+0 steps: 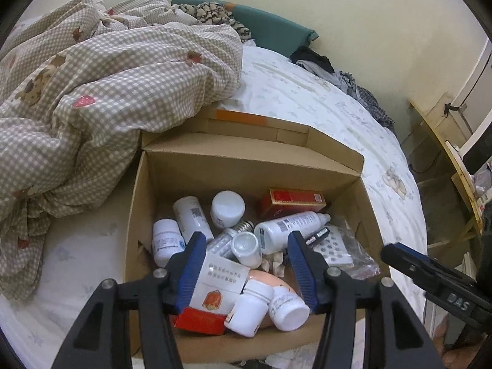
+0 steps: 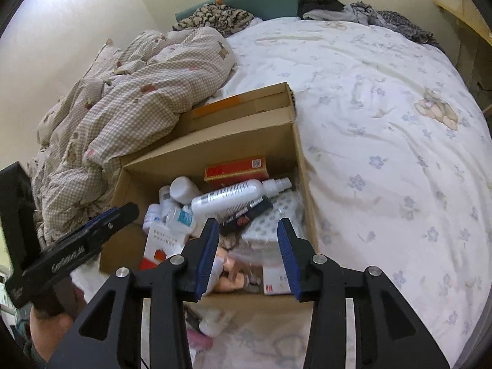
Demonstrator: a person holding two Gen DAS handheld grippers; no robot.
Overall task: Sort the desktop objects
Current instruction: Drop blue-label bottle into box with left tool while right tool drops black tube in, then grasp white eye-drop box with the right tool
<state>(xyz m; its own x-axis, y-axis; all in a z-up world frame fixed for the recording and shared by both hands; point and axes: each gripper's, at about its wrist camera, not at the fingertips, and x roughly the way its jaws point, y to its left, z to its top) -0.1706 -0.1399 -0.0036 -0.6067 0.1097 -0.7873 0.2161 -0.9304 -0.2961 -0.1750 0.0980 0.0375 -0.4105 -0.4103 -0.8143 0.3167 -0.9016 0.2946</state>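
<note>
1. Cardboard box [image 1: 172, 181] is sitting on the bed [image 1: 307, 98], flaps open.
2. Crumpled quilt [image 1: 107, 70] is lying at 10 o'clock of the box, touching its far-left corner.
3. Flat carton [image 1: 292, 203] is lying inside at 12 o'clock, against the far wall.
4. Long bottle [image 1: 289, 227] is lying on its side just at 6 o'clock of that carton.
5. Light bulb [image 1: 229, 207] is sitting at 9 o'clock of the carton.
6. Small bottles [image 1: 167, 240] are crowding the box's 9 o'clock side.
7. Clothes pile [image 1: 313, 58] is lying at 1 o'clock, well apart from the box.
</note>
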